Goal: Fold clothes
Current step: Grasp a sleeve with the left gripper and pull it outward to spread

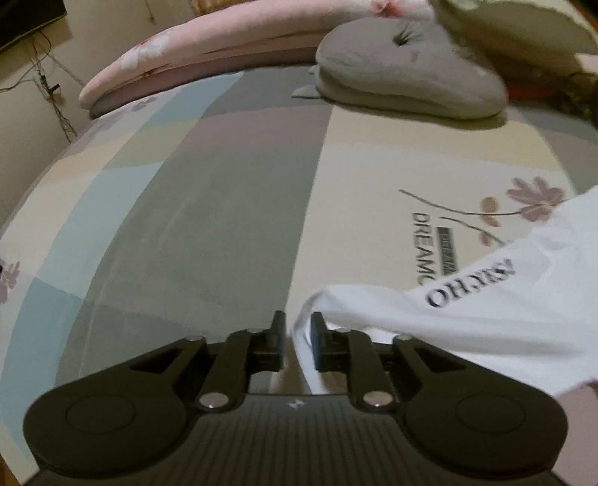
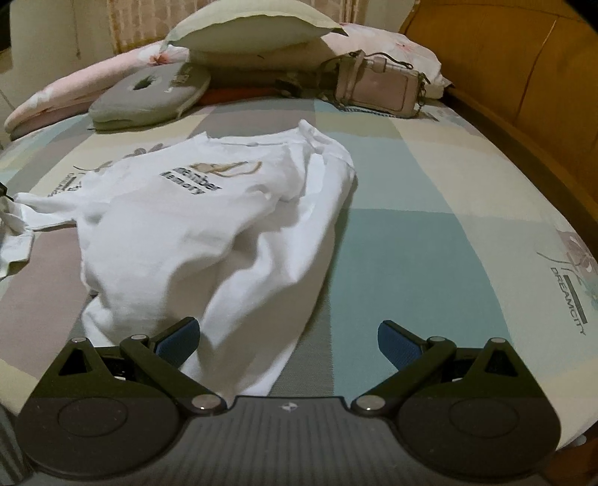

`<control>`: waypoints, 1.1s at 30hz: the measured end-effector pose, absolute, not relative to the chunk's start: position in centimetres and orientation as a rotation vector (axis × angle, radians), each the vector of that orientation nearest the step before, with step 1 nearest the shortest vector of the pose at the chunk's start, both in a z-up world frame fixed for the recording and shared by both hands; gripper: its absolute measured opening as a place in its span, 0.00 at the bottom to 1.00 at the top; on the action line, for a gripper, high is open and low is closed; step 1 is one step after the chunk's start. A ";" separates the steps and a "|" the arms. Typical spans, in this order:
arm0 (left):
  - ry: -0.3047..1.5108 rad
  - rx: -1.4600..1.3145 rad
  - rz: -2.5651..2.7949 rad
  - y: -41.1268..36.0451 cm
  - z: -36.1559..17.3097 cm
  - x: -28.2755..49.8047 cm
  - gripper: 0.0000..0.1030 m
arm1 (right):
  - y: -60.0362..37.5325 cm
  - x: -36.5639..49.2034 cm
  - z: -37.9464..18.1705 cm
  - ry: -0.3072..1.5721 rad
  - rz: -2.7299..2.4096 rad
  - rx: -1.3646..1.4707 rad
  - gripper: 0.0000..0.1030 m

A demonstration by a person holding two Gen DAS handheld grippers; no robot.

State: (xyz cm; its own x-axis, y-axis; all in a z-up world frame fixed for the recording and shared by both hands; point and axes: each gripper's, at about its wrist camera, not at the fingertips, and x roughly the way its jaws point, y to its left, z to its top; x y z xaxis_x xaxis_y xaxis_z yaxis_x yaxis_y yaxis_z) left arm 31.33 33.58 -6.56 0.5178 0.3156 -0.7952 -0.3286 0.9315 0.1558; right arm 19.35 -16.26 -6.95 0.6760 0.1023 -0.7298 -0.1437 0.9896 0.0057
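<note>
A white T-shirt [image 2: 209,224] with dark lettering lies crumpled on the patchwork bed sheet [image 2: 411,243], print side up. One sleeve [image 1: 467,306] stretches out toward the left gripper. My left gripper [image 1: 297,329] stands low over the sheet [image 1: 224,224], jaws a narrow gap apart. The sleeve's edge passes between its pads, and a slit shows beside the cloth, so they do not press on it. My right gripper [image 2: 287,336] is wide open at the shirt's near hem. The hem lies by its left finger and reaches into the gap between the jaws.
A grey cushion [image 1: 403,82] and a rolled pink quilt [image 1: 194,52] lie at the far side of the bed, with a pale pillow [image 2: 254,26] stacked behind. A pink handbag [image 2: 377,89] sits far right by the wooden bed frame [image 2: 504,67]. Cables [image 1: 48,86] hang on the left wall.
</note>
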 end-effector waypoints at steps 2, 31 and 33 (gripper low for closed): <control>0.921 -0.032 0.350 33.2 -5.4 29.7 0.37 | -16.0 19.0 -6.6 0.806 0.150 -0.053 1.00; 0.928 -0.267 0.271 31.4 -7.6 21.0 0.07 | -16.1 14.7 -3.7 0.718 0.213 -0.014 1.00; 0.922 -0.242 0.308 32.7 -6.9 20.8 0.06 | -16.1 14.8 -3.8 0.722 0.210 -0.017 1.00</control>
